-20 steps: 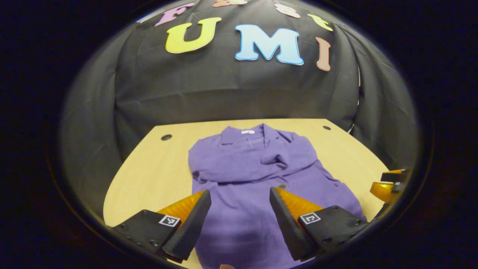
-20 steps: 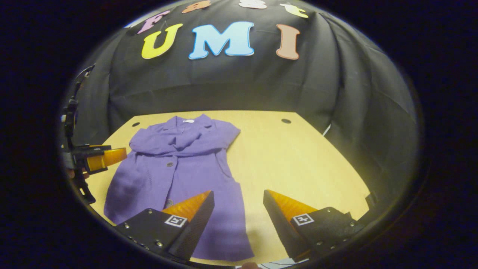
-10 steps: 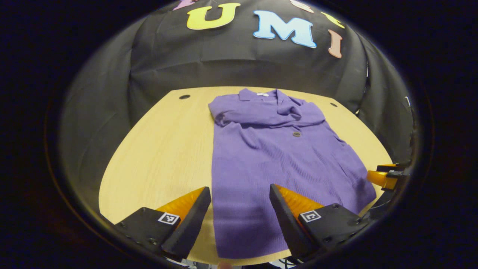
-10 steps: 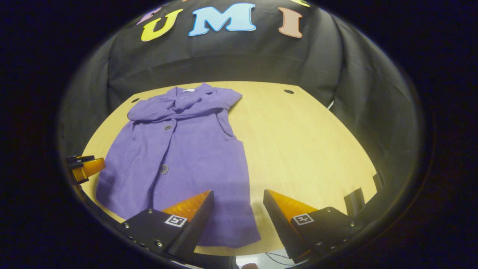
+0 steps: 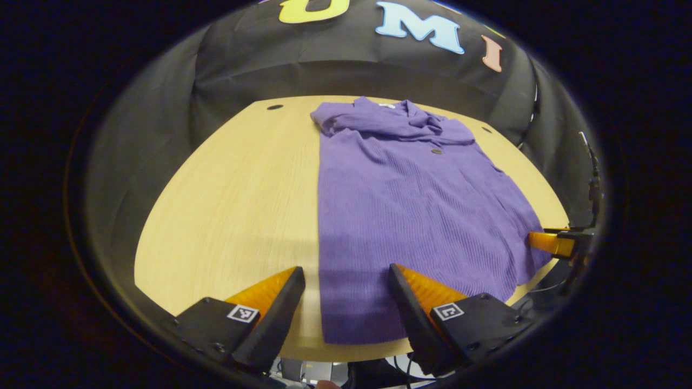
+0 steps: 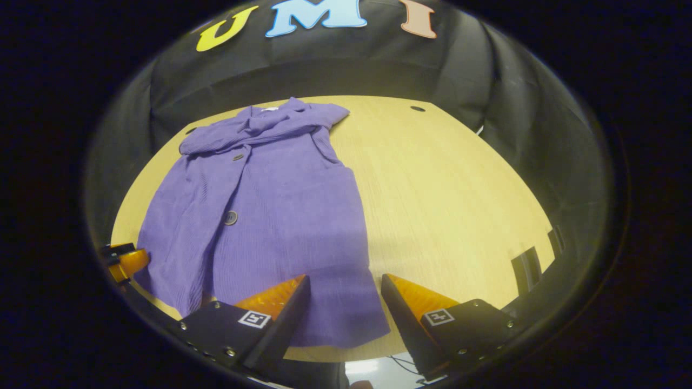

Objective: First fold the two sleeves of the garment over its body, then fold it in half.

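Hovering w/ jaws apart, both grippers (image 5: 346, 308) (image 6: 344, 308) above garment (image 5: 411, 205) hem, sleeves folded.

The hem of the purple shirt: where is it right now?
The hem lies at the table's near edge, between the left gripper's open fingers; in the right gripper view it sits ahead of the right gripper.

Left gripper (image 5: 346, 302) and right gripper (image 6: 343, 302) both hover with fingers spread.
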Motion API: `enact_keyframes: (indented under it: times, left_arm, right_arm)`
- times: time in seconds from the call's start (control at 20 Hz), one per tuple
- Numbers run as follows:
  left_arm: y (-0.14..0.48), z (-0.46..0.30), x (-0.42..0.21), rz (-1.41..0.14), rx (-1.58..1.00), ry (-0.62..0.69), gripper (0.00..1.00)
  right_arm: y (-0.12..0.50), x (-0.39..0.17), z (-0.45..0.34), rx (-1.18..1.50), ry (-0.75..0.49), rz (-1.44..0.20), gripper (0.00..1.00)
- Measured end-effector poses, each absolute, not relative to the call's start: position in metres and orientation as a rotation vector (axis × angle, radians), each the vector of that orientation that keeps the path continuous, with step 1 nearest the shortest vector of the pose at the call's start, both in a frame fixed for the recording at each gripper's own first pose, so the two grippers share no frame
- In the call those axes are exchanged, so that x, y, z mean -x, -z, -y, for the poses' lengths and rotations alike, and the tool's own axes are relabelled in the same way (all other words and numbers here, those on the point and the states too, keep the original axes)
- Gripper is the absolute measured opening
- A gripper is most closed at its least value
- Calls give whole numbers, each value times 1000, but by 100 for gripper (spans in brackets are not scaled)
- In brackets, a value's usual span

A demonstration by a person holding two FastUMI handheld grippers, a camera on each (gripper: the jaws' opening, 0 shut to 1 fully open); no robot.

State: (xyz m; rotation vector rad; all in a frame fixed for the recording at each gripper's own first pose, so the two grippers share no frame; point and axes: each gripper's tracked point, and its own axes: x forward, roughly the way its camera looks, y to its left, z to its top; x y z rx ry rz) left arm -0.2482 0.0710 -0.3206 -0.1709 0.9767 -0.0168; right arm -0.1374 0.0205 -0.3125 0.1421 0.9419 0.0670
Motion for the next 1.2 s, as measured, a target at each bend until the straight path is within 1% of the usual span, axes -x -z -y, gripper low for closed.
enact_keyframes:
  times: [0.25, 0.3, 0.35, 0.4, 0.45, 0.5, 0.55, 0.6, 0.65, 0.7, 0.75, 0.8, 0.85, 1.0, 1.2]
  left_arm:
    - [321, -41, 244, -975, 126, 66, 100]
    - [320, -34, 243, -973, 120, 81, 95]
    - [319, -28, 242, -970, 121, 92, 89]
    - [318, -24, 240, -970, 116, 100, 80]
    - [319, -21, 241, -972, 112, 108, 71]
    - [319, -19, 238, -977, 100, 123, 62]
    - [319, -18, 236, -973, 117, 125, 53]
    - [319, -17, 233, -977, 136, 119, 34]
    - [318, -19, 235, -988, 156, 107, 27]
    - [317, -18, 233, -998, 180, 111, 12]
    - [317, -19, 230, -1010, 212, 103, 13]
    - [316, -20, 231, -1019, 241, 101, 7]
    - [314, -21, 230, -1024, 267, 98, 7]
    - [290, -24, 217, -976, 315, 94, 7]
    - [250, -19, 176, -875, 336, 104, 7]
  right_arm:
    - [317, 144, -26, -182, -82, -982, 89]
    - [316, 144, -26, -178, -91, -982, 93]
    - [315, 144, -28, -173, -99, -979, 93]
    - [315, 145, -31, -168, -111, -990, 94]
    - [316, 143, -33, -160, -118, -997, 83]
    - [313, 142, -37, -160, -140, -997, 76]
    - [313, 141, -38, -187, -117, -1004, 55]
    - [313, 141, -41, -195, -117, -1014, 35]
    - [309, 138, -41, -181, -132, -1006, 36]
    - [306, 140, -43, -205, -112, -1018, 25]
    - [305, 140, -47, -224, -129, -1028, 13]
    - [301, 137, -45, -245, -125, -1019, 10]
    - [295, 132, -49, -281, -137, -1010, 5]
    - [262, 108, -51, -380, -190, -944, 4]
    - [214, 61, -50, -372, -252, -833, 4]
